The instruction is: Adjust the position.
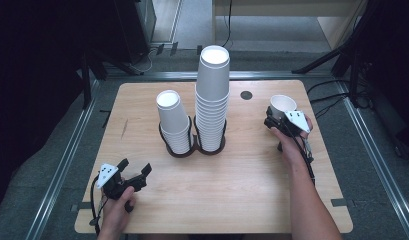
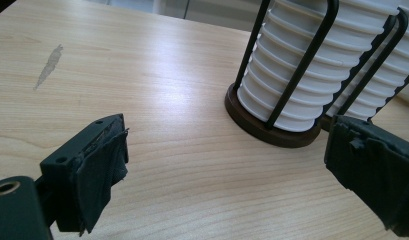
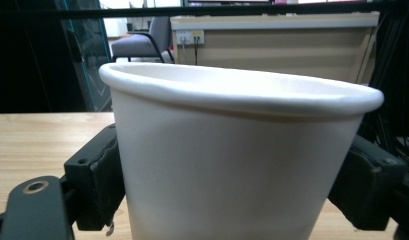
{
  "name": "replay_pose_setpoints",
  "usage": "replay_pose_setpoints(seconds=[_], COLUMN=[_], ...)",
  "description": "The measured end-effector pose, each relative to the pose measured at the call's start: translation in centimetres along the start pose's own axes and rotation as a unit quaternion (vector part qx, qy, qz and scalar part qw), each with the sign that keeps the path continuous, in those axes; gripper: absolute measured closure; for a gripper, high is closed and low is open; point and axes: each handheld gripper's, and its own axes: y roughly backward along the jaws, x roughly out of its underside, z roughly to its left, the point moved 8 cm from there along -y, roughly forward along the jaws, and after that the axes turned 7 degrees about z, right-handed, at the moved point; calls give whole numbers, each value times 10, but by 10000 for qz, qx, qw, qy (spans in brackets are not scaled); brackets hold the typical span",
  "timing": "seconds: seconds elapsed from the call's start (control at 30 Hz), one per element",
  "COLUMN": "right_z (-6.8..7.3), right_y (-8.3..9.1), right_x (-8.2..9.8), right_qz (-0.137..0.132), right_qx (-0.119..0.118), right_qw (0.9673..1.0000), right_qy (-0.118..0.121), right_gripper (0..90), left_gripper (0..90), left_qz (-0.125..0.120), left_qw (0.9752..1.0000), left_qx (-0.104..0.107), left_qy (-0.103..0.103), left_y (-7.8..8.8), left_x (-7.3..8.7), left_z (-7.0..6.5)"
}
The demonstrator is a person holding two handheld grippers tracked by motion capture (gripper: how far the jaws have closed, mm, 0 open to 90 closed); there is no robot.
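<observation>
cup (image 3: 232, 165) base cut off below, holder's (image 2: 272, 130) far stacks cropped

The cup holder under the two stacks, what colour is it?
Dark brown base with black wire uprights; the left gripper view shows it best.

Both forearms are bare, no sleeves. Each hand carries a black gripper: the left gripper (image 1: 134, 172) at the frame's lower left, the right gripper (image 1: 276, 116) at its right, each with a grey three-cornered plate, a trailing black cable, block-shaped jaws with dark wrinkled pads (image 2: 99, 172) and a brass-ringed hole
</observation>
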Motion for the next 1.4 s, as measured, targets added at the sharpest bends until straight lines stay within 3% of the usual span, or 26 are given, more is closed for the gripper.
replay_pose_setpoints(seconds=[0.5,0.7,0.97,1.2,1.4], right_z=[6,11,16,23,26], right_y=[1,4,7,12,19], right_x=[6,7,9,7,6], right_qz=[167,211,329,428,530], right_qx=[20,-73,-269,-584,-668], right_qw=[9996,9992,9983,9968,9958], right_qy=[226,320,386,349,334], right_gripper=[137,133,116,0,0], left_gripper=[40,40,40,40,40], left_qz=[39,37,56,60,67], left_qw=[10000,10000,10000,10000,10000], left_qx=[34,38,26,24,20], left_qy=[6,11,-24,-23,-14], left_y=[-1,-1,-1,-1,-1], left_x=[1,1,1,1,1], left_z=[-1,-1,-1,-1,-1])
